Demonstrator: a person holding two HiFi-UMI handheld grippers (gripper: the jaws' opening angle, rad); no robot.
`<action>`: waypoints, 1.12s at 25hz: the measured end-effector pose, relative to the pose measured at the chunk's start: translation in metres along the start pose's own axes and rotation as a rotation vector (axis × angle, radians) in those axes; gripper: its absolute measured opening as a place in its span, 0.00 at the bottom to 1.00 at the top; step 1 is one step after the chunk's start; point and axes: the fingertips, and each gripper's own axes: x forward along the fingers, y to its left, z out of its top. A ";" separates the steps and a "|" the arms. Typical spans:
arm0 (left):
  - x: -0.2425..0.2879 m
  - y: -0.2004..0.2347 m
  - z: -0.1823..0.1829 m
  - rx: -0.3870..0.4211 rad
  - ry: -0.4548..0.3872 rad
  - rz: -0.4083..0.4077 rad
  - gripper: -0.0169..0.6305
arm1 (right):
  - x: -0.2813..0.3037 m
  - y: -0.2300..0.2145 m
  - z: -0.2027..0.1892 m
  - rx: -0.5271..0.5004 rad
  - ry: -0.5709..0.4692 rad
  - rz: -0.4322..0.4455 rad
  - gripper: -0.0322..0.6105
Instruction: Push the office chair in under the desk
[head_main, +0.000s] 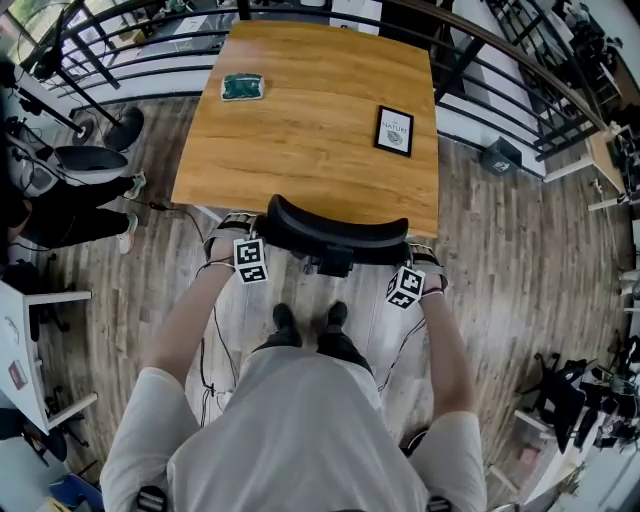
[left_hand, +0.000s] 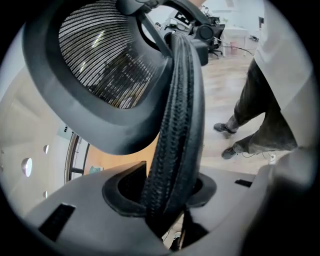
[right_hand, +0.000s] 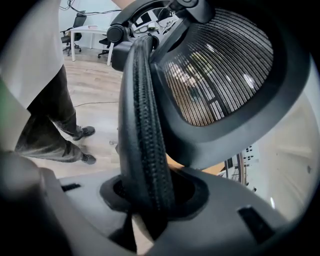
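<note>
The black office chair (head_main: 335, 232) stands at the near edge of the wooden desk (head_main: 310, 120), its seat hidden beneath the desktop and its curved back top showing. My left gripper (head_main: 243, 232) holds the left end of the back, and my right gripper (head_main: 417, 260) holds the right end. In the left gripper view the ribbed backrest edge (left_hand: 177, 125) runs down between the jaws of the left gripper (left_hand: 167, 200), with the mesh headrest (left_hand: 107, 65) above. In the right gripper view the same kind of edge (right_hand: 145, 125) sits between the jaws of the right gripper (right_hand: 150, 200).
A green object (head_main: 242, 87) and a framed card (head_main: 394, 131) lie on the desk. A dark railing (head_main: 130, 40) curves behind it. Someone's legs (head_main: 70, 215) and a white table (head_main: 30, 350) are at the left, equipment (head_main: 570, 400) at the right. My feet (head_main: 310, 320) stand behind the chair.
</note>
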 end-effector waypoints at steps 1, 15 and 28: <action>0.001 0.002 0.000 -0.003 0.001 0.004 0.25 | 0.001 -0.001 0.000 -0.001 -0.001 -0.001 0.24; 0.000 0.003 -0.004 -0.043 0.033 0.043 0.35 | 0.000 0.004 0.000 -0.022 0.018 0.052 0.24; -0.022 0.004 -0.009 -0.122 0.067 0.076 0.41 | -0.017 0.001 -0.015 0.003 0.035 0.052 0.35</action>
